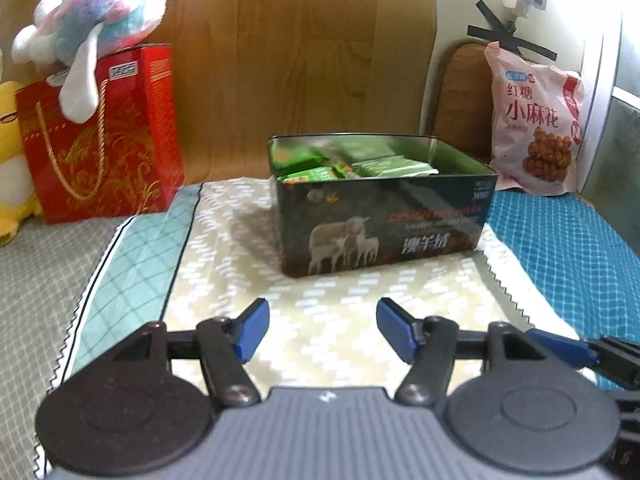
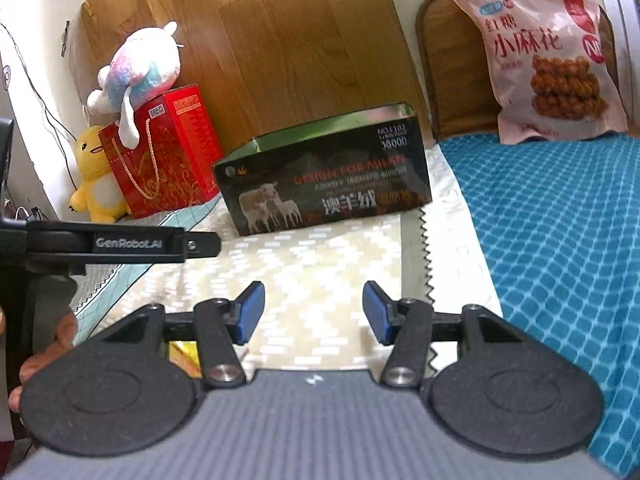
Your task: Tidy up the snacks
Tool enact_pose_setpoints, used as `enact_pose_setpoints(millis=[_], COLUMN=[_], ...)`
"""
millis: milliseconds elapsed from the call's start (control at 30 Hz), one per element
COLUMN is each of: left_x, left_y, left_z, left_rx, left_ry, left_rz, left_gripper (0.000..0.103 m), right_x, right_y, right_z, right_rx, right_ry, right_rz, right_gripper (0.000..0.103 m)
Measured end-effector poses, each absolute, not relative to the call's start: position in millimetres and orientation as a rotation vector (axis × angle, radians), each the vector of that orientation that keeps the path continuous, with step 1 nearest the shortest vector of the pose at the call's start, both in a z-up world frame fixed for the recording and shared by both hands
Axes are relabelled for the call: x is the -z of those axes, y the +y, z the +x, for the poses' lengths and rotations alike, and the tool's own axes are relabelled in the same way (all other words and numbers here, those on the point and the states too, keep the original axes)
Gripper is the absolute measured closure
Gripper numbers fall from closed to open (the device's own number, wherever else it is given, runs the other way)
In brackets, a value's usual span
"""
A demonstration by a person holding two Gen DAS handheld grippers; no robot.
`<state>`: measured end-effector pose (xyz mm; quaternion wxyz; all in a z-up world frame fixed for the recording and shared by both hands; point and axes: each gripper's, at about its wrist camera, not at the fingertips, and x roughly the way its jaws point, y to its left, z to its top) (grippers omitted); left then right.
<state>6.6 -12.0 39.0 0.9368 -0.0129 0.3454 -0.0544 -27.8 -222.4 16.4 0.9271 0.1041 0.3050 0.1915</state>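
We list first the bed (image 1: pixel 580 248), spread with a blue checked cover and, over its middle, a pale patterned cloth (image 1: pixel 328 312). Behind it we note a wooden board (image 1: pixel 280 60) leaning on the wall. Next, a red gift bag (image 1: pixel 108 136) at the far left, with a pastel plush toy (image 1: pixel 96 12) lying on top and a yellow plush toy (image 2: pixel 96 176) just beside it. We record a pink snack bag (image 1: pixel 534 120) propped upright at the far right, well apart from the tin. The open tin (image 1: pixel 380 216), printed with sheep, stands on the pale cloth; green snack packets (image 1: pixel 344 168) lie inside it. The left claw (image 1: pixel 322 330) and the right claw (image 2: pixel 314 312) both hang over the cloth with jaws parted and nothing between them.
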Motion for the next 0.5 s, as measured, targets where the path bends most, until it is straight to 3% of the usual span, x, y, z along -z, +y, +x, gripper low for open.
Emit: enact_pose_setpoints(millis=[500], left_x=[-16.1], left_y=[12.4], left_z=[-17.9], left_rx=[0.036], left_ry=[0.712], left_rz=[-0.039], left_gripper=[0.032], right_x=[-8.3], right_y=[-223.9], right_z=[-49.1], right_rx=[-0.355], right_ry=[0.628], right_rz=[0.215], right_gripper=[0.046])
